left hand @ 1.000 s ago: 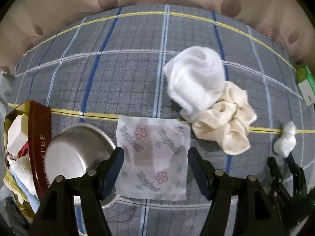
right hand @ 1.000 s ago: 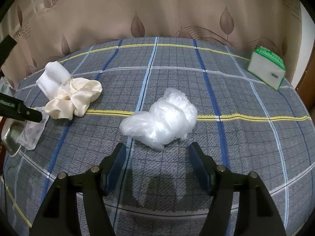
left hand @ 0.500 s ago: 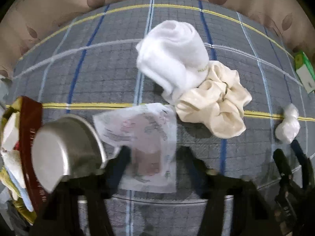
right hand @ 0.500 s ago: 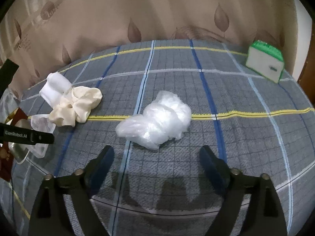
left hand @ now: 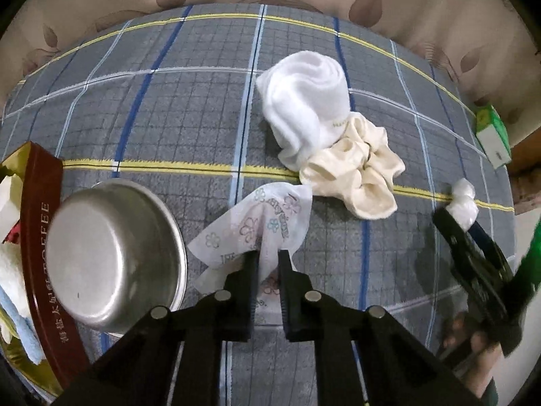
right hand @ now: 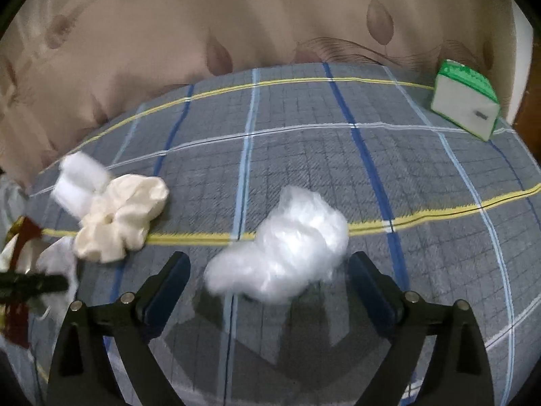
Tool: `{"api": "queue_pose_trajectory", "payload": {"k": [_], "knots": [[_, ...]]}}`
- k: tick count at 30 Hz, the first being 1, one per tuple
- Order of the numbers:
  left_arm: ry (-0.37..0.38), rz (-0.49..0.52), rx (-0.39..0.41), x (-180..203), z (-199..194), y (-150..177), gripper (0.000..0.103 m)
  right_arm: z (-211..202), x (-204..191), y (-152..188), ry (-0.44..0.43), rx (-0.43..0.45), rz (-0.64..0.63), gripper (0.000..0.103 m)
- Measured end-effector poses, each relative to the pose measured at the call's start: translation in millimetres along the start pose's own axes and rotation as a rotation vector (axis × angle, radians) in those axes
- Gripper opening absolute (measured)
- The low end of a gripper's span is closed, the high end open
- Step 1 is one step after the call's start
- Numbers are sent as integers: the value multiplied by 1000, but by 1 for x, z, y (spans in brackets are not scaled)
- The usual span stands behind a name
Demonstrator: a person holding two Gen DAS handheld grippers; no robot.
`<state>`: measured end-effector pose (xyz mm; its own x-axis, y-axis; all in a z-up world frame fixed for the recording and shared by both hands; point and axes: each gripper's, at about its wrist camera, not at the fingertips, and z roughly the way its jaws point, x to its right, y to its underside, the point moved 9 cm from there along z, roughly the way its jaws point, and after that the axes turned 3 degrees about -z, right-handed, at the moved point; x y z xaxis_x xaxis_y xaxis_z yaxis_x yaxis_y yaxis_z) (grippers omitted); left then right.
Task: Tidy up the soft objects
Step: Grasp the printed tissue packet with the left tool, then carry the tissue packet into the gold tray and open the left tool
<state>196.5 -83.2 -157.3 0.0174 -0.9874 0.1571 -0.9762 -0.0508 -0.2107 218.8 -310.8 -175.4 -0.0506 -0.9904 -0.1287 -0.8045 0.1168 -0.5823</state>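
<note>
My left gripper [left hand: 268, 257] is shut on a white flower-print wipe packet [left hand: 260, 226], which is bunched up and lifted off the plaid bedspread. A rolled white sock [left hand: 304, 101] and a cream scrunchie [left hand: 358, 176] lie touching just beyond it; both show at the left of the right wrist view, the sock [right hand: 81, 179] and the scrunchie [right hand: 118, 216]. My right gripper [right hand: 267, 270] is open, its fingers on either side of a crumpled clear plastic bag [right hand: 284, 250]. That gripper [left hand: 463, 223] and the bag [left hand: 465, 203] show at the right of the left wrist view.
A steel bowl [left hand: 111, 250] sits at the left, against a dark red toffee tin [left hand: 44, 237] that holds cloths. A green and white tissue pack [right hand: 466, 101] lies at the far right edge of the bed. A beige leaf-print headboard [right hand: 270, 17] rises behind.
My left gripper closed on the wipe packet and lifted it, crumpling it. My right gripper opened wider and moved forward so its fingers flank the plastic bag.
</note>
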Motion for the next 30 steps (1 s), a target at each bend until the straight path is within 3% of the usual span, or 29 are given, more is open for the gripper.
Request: {"api": "queue_pose_trajectory", "payload": {"k": [4, 7, 11, 14, 23, 30], "knots": [[12, 20, 14, -6, -10, 10, 11, 8, 0, -5, 64, 8, 2, 89], [10, 43, 28, -5, -14, 15, 11, 4, 4, -6, 120, 26, -12, 60], [17, 72, 50, -3, -20, 24, 11, -1, 9, -2, 99, 38, -11, 48], [13, 108, 62, -2, -26, 36, 11, -8, 12, 4, 86, 41, -12, 43], [52, 143, 68, -8, -54, 74, 11, -29, -1, 35, 95, 38, -44, 43], [66, 133, 99, -38, -94, 100, 11, -35, -10, 46, 116, 33, -60, 43]]}}
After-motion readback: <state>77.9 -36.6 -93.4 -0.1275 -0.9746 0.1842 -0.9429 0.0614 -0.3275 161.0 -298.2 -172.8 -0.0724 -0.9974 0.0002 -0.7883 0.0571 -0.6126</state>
